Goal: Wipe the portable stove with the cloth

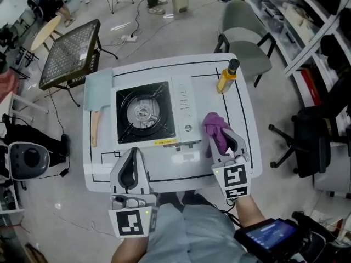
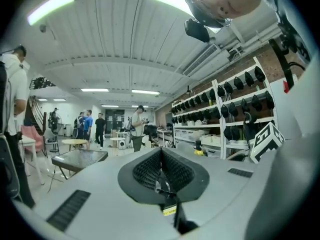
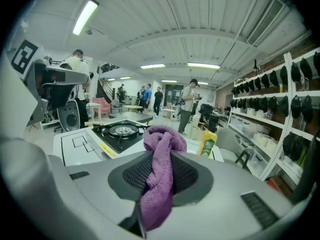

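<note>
The right hand-held gripper (image 1: 223,145) has its jaws nearly together, clamped on the purple cloth (image 1: 215,127). In the right gripper view the cloth (image 3: 161,151) runs up between the pads as a twisted rope and bunches into a lump past the tips. It sits just off the right end of the portable stove (image 1: 148,114), over the white desk (image 1: 164,67); I cannot tell whether it brushes the surface.

The left hand-held gripper (image 1: 131,156) has its jaws pressed together with nothing between them. It is at the near edge of the desk, just in front of the stove.

By count there are two hand-held grippers, one stove with a single round burner (image 1: 141,112), one cloth, one yellow bottle with a dark cap (image 1: 226,78) and one pale teal board with a wooden handle (image 1: 98,92).

The stove lies flat with its long axis running across the desk, left to right from where the person stands. The burner is at its left end and the pale control strip (image 1: 184,111) at its right end, towards the cloth. The board lies just left of the stove, and the bottle stands beyond its right end, apart from it.
</note>
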A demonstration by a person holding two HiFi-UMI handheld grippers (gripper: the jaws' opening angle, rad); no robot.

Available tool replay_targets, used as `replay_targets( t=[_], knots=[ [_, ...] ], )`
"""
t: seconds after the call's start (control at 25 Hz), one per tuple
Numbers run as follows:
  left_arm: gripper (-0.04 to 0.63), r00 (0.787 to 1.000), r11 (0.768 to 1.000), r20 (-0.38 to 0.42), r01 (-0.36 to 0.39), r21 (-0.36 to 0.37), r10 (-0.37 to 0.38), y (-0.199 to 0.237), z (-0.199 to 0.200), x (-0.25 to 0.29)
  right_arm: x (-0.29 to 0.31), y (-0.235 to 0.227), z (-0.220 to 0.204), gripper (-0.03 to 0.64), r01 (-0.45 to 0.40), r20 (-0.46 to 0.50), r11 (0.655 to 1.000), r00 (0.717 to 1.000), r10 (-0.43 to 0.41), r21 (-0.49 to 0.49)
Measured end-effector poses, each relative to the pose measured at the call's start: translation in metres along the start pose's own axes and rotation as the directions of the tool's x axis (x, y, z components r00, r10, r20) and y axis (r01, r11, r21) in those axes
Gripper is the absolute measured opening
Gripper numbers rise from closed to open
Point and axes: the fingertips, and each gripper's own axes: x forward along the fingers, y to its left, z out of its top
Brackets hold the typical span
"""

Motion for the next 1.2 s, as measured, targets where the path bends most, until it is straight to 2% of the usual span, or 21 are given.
replay_targets(
  t=[0.08, 0.28, 0.4, 0.68, 0.88, 1.08, 1.2],
  knots=[
    [0.018, 0.998, 0.999, 0.064, -0.031, 0.014, 0.03, 0.009, 0.021, -0.013, -0.005, 0.016, 0.024, 0.123, -0.032, 0.046, 0.999, 0.998, 0.033, -0.03],
    [0.018, 0.982, 0.989, 0.126, -0.145, 0.024, 0.141, 0.035, 0.048, -0.054, -0.014, 0.06, 0.075, 0.123, -0.126, 0.147, 0.985, 0.979, 0.142, -0.116],
    [0.018, 0.969, 0.976, 0.13, -0.216, 0.025, 0.211, 0.051, 0.054, -0.077, -0.017, 0.087, 0.1, 0.123, -0.18, 0.189, 0.971, 0.96, 0.209, -0.158],
    [0.018, 0.935, 0.944, 0.142, -0.329, 0.005, 0.325, 0.111, 0.049, -0.113, 0.001, 0.168, 0.14, 0.123, -0.292, 0.233, 0.927, 0.909, 0.346, -0.236],
    [0.018, 0.928, 0.936, 0.126, -0.353, -0.004, 0.351, 0.161, 0.041, -0.121, 0.026, 0.224, 0.16, 0.123, -0.35, 0.224, 0.906, 0.888, 0.402, -0.238],
    [0.018, 0.936, 0.941, 0.104, -0.339, 0.003, 0.337, 0.236, 0.035, -0.11, 0.073, 0.284, 0.182, 0.123, -0.369, 0.207, 0.911, 0.892, 0.403, -0.182],
    [0.018, 0.952, 0.955, 0.083, -0.296, 0.003, 0.295, 0.281, 0.03, -0.09, 0.106, 0.308, 0.196, 0.123, -0.352, 0.191, 0.922, 0.905, 0.379, -0.163]
  ],
)
